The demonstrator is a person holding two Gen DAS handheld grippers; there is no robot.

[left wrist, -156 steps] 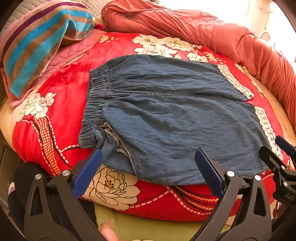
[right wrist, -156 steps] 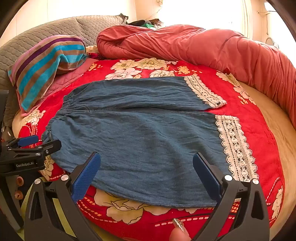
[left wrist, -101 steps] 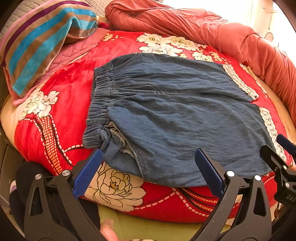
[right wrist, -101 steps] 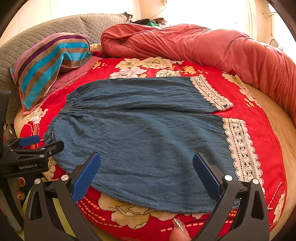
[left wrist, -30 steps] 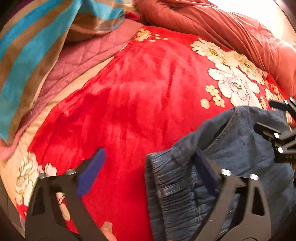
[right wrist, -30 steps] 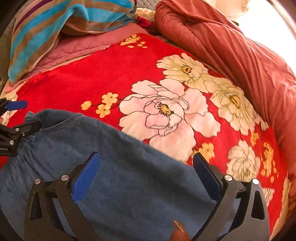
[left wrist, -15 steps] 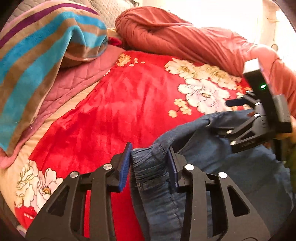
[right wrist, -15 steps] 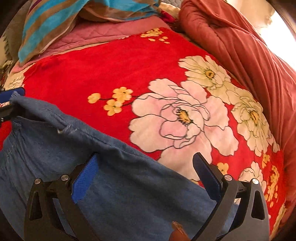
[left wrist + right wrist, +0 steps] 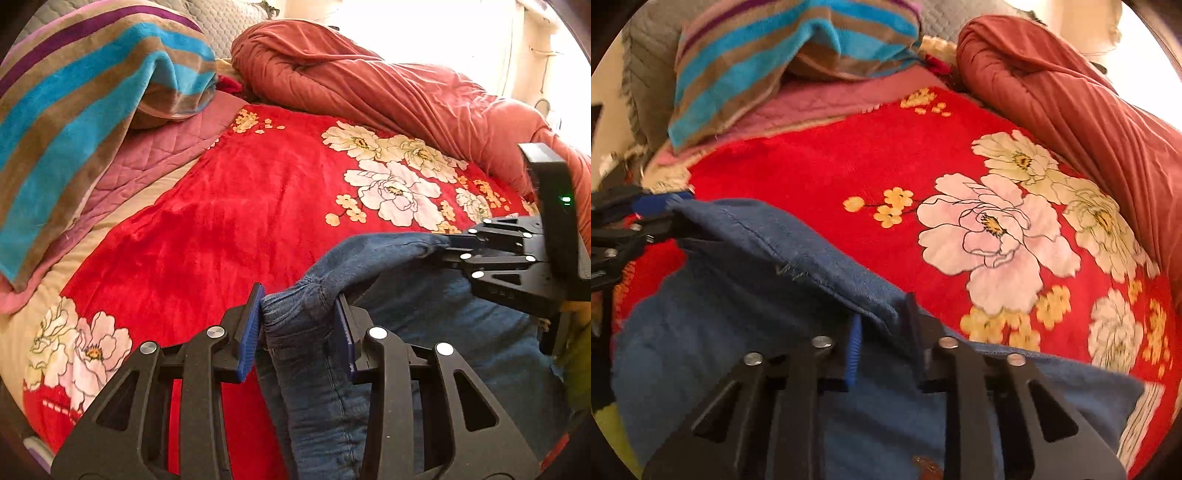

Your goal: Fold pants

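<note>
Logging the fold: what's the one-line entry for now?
left gripper: shut on pants | right gripper: shut on pants | edge lifted off blanket

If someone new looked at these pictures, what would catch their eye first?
Probably the red floral blanket covering the bed, with denim pants lifted off it in the foreground. The left gripper and the right gripper each pinch the pants' edge. A striped blanket is heaped at far left.

The pants (image 9: 424, 332) lie on the blanket (image 9: 240, 206) at its near edge. The left tongs (image 9: 297, 328) grip their left corner; the right tongs (image 9: 882, 341) grip the far edge further right. Behind the blanket lie a towel (image 9: 74, 92) at left and a quilt (image 9: 388, 96) at right.
</note>
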